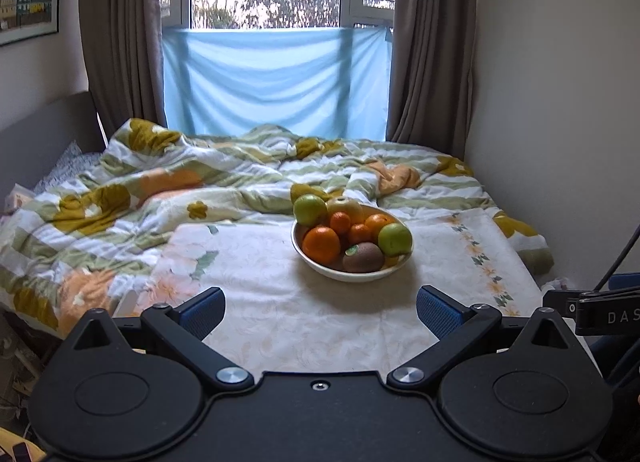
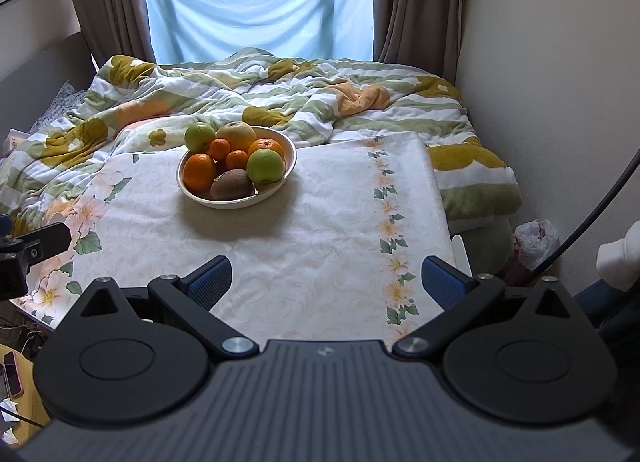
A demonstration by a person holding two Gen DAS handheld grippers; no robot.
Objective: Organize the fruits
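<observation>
All the fruit in view sits heaped in one pale bowl (image 2: 280, 160) on the flowered cloth (image 2: 328, 230) that covers the worktop: two green apples (image 2: 265, 166), several oranges (image 2: 200, 171) large and small, a kiwi (image 2: 231, 184) at the front, and a yellowish round fruit (image 2: 236, 135) at the back. Nothing lies loose on the cloth. That fits two stages — fruit gathered and the sorting over, or a full bowl waiting to be dealt out elsewhere — and these views do not settle which.

The left gripper (image 1: 320, 312) hangs over the near edge of the worktop with its blue pads wide apart and nothing between them; the bowl is at about 1 o'clock from it, well apart. The right gripper (image 2: 327, 282) is likewise spread and bare, with the bowl at about 11 o'clock.

Around them: a rumpled flowered blanket (image 2: 280, 94) on the bed at 12 o'clock, touching the far side of the bowl or just behind it, and a plastic bag (image 2: 536, 242) on the floor at 3 o'clock. The cloth between grippers and bowl is bare — no obstacle to a reach.
</observation>
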